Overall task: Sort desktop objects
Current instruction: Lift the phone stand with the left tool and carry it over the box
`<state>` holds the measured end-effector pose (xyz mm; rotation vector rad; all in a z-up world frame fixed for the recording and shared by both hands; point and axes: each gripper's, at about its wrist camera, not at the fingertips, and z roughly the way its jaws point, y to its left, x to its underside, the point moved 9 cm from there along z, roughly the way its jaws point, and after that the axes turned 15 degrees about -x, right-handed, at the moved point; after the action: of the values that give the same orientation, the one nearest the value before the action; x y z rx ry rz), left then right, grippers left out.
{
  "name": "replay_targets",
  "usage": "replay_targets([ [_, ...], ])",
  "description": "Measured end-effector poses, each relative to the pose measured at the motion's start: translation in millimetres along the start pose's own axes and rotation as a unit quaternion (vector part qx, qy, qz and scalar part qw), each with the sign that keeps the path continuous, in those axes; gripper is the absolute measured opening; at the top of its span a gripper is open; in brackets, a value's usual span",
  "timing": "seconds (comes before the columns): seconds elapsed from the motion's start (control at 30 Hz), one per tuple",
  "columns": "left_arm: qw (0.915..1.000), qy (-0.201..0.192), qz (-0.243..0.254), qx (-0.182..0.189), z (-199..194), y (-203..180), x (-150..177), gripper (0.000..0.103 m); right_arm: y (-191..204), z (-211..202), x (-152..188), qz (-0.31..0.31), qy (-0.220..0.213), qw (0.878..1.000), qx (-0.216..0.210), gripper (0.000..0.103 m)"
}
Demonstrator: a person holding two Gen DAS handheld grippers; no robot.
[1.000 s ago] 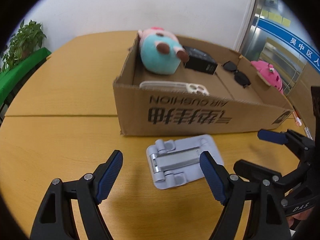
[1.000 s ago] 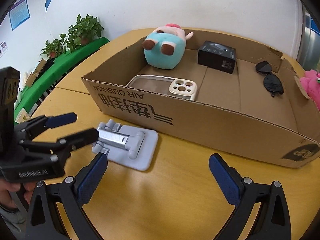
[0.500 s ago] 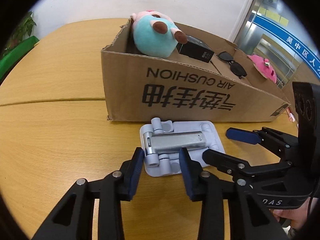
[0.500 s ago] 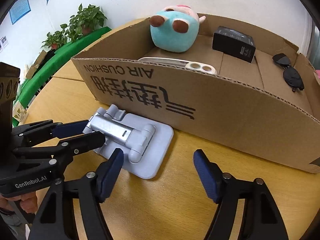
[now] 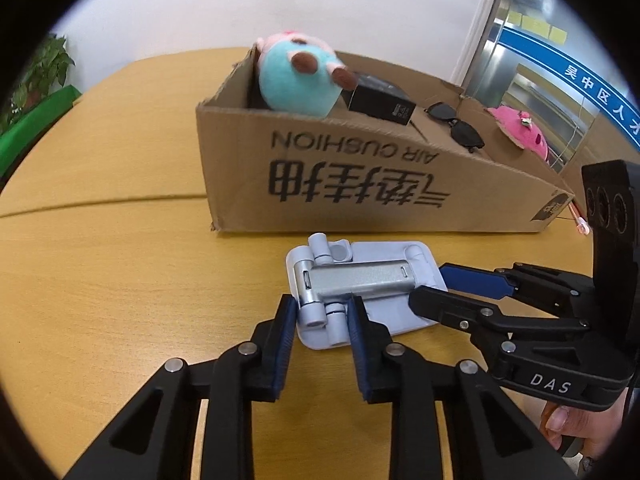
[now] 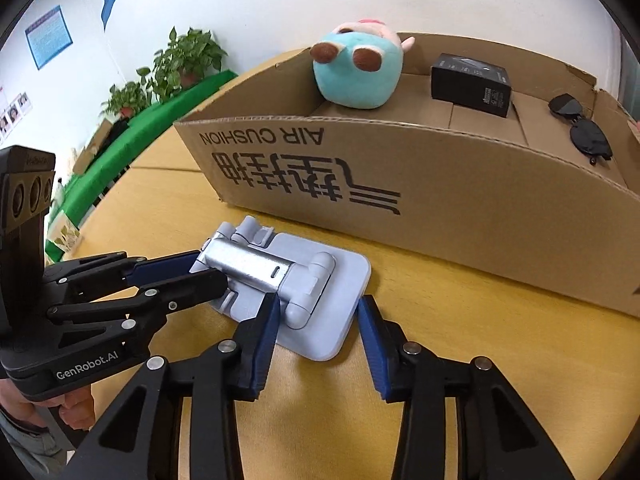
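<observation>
Matt grey plastic phone stand (image 5: 362, 288) with brushed-metal bar. Plain brown corrugated cardboard box (image 6: 420, 184). Smooth wood-grain table (image 5: 120, 280), fuzzy plush toy (image 5: 298, 82).

Your left wrist view looks low and close along its fingers at the stand (image 5: 360, 292), facing the box (image 5: 360, 184). Your right wrist view meets the same stand (image 6: 288, 280) from the opposite end. Both share stand, box (image 6: 400, 184) and table (image 5: 120, 280).

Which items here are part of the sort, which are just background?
In play: phone stand, cardboard box, left hand-held gripper, right hand-held gripper.
Already boxed: plush toy, black box, sunglasses.
Background: potted plants, wall poster.
</observation>
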<state>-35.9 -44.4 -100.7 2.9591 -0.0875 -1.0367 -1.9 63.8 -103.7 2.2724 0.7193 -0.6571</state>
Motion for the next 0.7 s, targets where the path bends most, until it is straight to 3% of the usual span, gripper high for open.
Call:
replay_targets([
  [0.17, 0.9988, -0.041, 0.023, -0.011, -34, -13, -14, 0.025, 5, -34, -5, -0.003, -0.046, 0.999, 0.005, 0.043],
  [0.3, 0.9937, -0.104, 0.040, -0.012, -80, -34, -45, 0.025, 16, -86, -23, -0.018, -0.106, 0.994, 0.015, 0.043],
  [0.47, 0.9796, -0.190, 0.066, 0.008, -140, -79, -107, 0.025, 24, -175, -63, -0.051, -0.193, 0.979, 0.048, 0.043],
  [0.7, 0.9580, -0.262, 0.105, 0.051, -193, -153, -179, 0.025, 13, -281, -113, -0.078, -0.271, 0.952, 0.117, 0.043],
])
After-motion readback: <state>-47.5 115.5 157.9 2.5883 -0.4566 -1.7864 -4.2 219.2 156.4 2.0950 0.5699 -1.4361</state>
